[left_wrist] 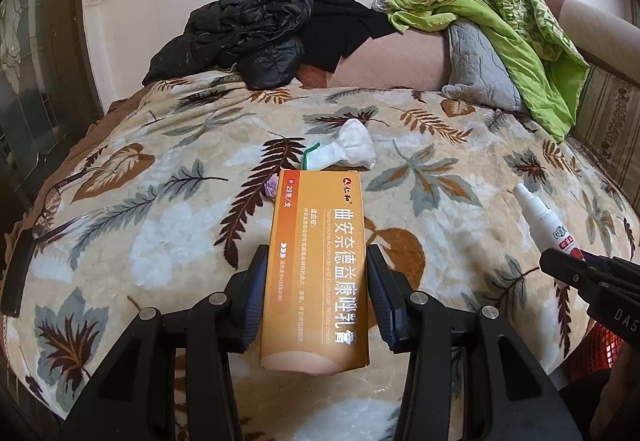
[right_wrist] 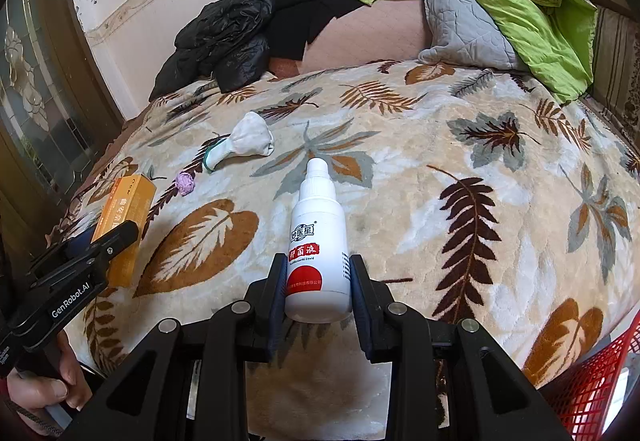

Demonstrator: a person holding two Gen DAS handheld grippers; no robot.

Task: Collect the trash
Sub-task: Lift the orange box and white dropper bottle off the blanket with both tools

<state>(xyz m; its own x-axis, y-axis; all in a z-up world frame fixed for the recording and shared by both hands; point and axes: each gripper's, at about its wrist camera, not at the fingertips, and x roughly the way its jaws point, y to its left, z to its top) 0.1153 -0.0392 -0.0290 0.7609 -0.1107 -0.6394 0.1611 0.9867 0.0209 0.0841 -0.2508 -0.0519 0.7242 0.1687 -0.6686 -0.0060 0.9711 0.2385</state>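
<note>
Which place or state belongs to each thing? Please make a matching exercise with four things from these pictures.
Things:
1. orange box
2. white bottle
3. white sock
4. green cloth

Places or states:
A. lying loose on the leaf-pattern blanket, held by nothing
B. between the fingers of the right gripper
C. piled over the grey pillow at the far end
D. between the fingers of the left gripper

Pairs: 1-D, 2-B, 3-A, 4-C

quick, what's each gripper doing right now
Left gripper: shut on the orange medicine box.
Right gripper: shut on the white spray bottle.
</note>
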